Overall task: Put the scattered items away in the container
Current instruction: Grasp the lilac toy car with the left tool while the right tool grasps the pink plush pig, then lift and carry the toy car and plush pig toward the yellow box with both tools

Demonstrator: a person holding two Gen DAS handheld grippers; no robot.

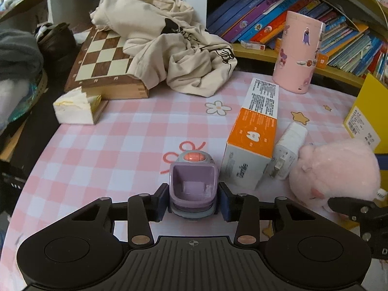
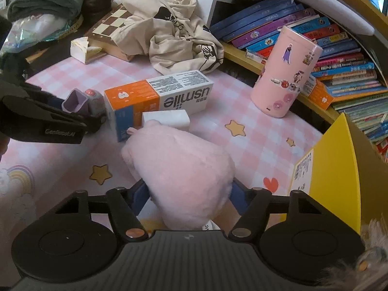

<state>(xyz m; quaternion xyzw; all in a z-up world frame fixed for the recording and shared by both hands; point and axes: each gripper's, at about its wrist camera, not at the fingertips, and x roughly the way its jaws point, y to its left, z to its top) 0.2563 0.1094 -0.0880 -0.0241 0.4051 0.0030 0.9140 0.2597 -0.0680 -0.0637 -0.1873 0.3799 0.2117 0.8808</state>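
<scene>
My left gripper (image 1: 193,200) is shut on a small purple toy (image 1: 192,184) with a coral button, on the pink checked cloth; the toy also shows in the right wrist view (image 2: 77,101). My right gripper (image 2: 189,201) is shut on a pink plush toy (image 2: 184,172), which also shows at the right of the left wrist view (image 1: 334,172). An orange and white usmile box (image 2: 160,97) and a small white box (image 2: 167,118) lie between the two toys. A yellow container (image 2: 337,169) stands at the right.
A pink sticker-covered cylinder (image 2: 286,72) stands near the bookshelf (image 2: 315,36). A beige garment (image 1: 174,46) lies over a chessboard box (image 1: 104,60) at the back. A cream wedge-shaped object (image 1: 75,108) sits at the cloth's left edge.
</scene>
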